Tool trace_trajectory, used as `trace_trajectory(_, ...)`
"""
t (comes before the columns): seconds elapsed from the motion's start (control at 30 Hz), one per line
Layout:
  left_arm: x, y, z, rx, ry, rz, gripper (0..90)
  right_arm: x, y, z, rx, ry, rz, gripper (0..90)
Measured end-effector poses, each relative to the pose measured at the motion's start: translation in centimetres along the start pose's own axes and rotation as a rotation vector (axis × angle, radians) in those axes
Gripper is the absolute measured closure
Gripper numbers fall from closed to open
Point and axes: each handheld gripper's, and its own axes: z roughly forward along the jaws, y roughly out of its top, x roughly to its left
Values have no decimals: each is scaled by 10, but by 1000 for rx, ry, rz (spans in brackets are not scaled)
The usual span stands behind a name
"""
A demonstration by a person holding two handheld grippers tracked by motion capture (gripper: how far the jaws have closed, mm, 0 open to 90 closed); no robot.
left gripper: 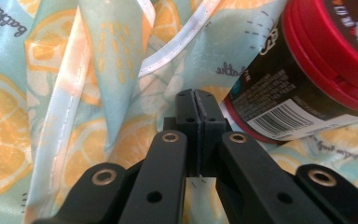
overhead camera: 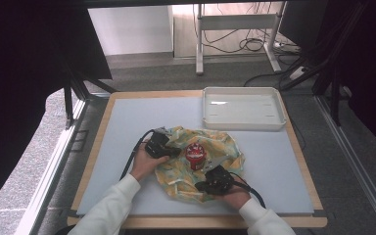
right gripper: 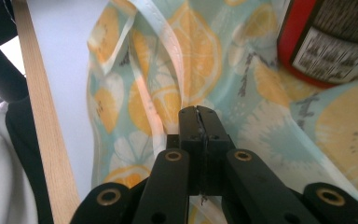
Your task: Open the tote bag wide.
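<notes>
Crumpled lemon-print cloth (overhead camera: 203,164) on a pale mat (overhead camera: 127,132), with a red-lidded jar (overhead camera: 195,155) on its middle; the jar appears to lie tilted on its side, lid turned toward the left gripper (overhead camera: 175,151), though the high view is small. The jar sits between the two grippers, just beside each. Left gripper (left gripper: 196,100) jaws together, tips against the cloth. Right gripper (right gripper: 199,114) jaws likewise together over a cloth fold. Both forearms enter from below, hands wrapped around the gripper bodies, tips pointing inward.
</notes>
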Motion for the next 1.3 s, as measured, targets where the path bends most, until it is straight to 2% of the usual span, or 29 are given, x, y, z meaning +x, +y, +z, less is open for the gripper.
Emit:
trace_trajectory(0.13,-3,2,-8,-18,0,7,900,1,5,-9,-52,-5,-7,892)
trace_trajectory(0.27,-9,3,-19,-46,-11,18,900,-1,11,-21,-128,-23,-1,893)
trace_trajectory(0.33,-11,2,-24,-49,-13,32,900,-2,13,-25,-149,-29,8,893)
trace_trajectory(0.5,-18,-1,-38,-97,-41,24,900,-6,17,-35,-194,-41,21,892)
trace_trajectory(0.6,-21,-5,-48,-117,-49,28,900,-11,18,-42,-220,-72,41,892)
trace_trajectory(0.77,-28,-13,-63,-141,-44,41,900,-19,16,-53,-245,-116,65,892)
trace_trajectory(1.0,-42,-22,-80,-177,-28,74,898,-27,13,-65,-271,-139,79,892)
trace_trajectory(1.07,-46,-25,-84,-186,-7,79,893,-29,12,-67,-273,-147,82,892)
trace_trajectory(1.3,-43,-45,-91,-185,33,57,871,-39,9,-74,-282,-160,101,871)
